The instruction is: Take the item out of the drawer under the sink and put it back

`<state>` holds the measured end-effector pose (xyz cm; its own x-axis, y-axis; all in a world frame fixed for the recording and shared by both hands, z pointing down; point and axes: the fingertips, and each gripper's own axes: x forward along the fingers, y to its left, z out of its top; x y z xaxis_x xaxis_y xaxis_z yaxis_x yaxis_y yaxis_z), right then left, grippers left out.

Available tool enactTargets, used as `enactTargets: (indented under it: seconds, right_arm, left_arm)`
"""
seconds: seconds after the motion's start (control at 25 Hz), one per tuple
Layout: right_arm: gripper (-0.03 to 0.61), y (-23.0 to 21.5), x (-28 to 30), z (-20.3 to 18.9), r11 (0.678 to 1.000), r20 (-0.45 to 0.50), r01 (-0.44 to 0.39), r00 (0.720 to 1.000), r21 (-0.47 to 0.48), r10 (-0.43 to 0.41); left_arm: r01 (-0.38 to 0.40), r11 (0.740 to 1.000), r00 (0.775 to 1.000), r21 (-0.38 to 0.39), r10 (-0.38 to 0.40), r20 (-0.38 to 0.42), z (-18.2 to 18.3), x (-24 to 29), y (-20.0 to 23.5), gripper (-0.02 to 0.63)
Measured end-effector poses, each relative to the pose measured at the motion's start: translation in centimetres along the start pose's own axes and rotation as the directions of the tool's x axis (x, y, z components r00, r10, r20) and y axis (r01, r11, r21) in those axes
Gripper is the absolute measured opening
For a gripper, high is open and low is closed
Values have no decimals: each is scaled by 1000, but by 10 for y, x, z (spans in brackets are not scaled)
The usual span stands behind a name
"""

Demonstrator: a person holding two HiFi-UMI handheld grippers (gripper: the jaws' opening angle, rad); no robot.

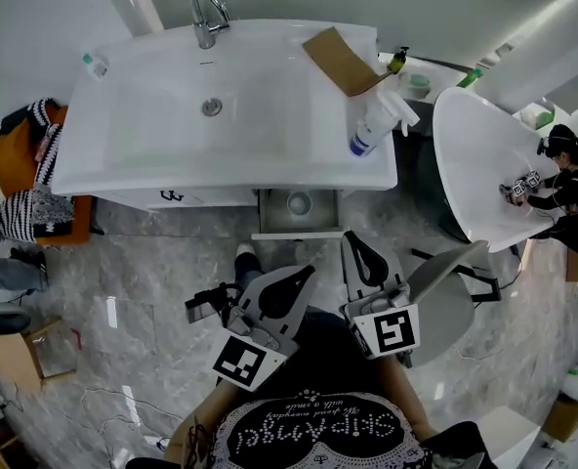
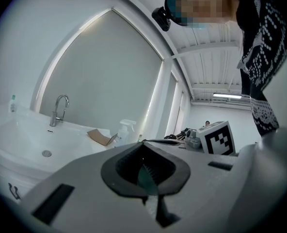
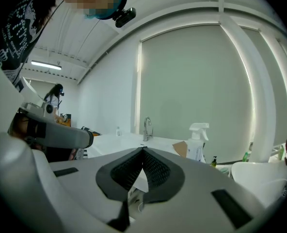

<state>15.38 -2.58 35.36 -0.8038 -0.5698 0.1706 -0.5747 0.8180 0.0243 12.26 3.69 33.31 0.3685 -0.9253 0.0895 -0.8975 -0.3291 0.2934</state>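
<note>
Drawer (image 1: 320, 221) under the sink (image 1: 143, 135) is standing open, and the item (image 1: 299, 203), a small round pale thing, is sitting near the middle of it. You're holding both grippers well short of it, with the left gripper (image 2: 143, 144) and the right gripper (image 3: 143, 149) each pinched together on nothing. I'm judging it light and rigid, possibly slick, so I'm suggesting a gentle grip across its rim or outer wall. I can't tell the material from here.

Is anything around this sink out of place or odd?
Two things: the drawer under the sink stands open with a round item inside, and a folded piece of cardboard lies on the sink's back right corner.
</note>
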Motion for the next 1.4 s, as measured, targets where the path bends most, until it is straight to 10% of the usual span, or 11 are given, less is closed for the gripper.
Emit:
enactTargets:
  seconds: [0.88, 1.4]
  right_arm:
    - [17, 2, -23, 8, 999, -5, -13, 1000, 48, 14]
    - [18, 15, -28, -2, 992, -18, -45, 999, 115, 47]
  left_arm:
    - [-24, 999, 999, 30, 23, 29, 12, 13, 5, 3]
    - [73, 977, 995, 200, -58, -80, -2, 7, -12, 3]
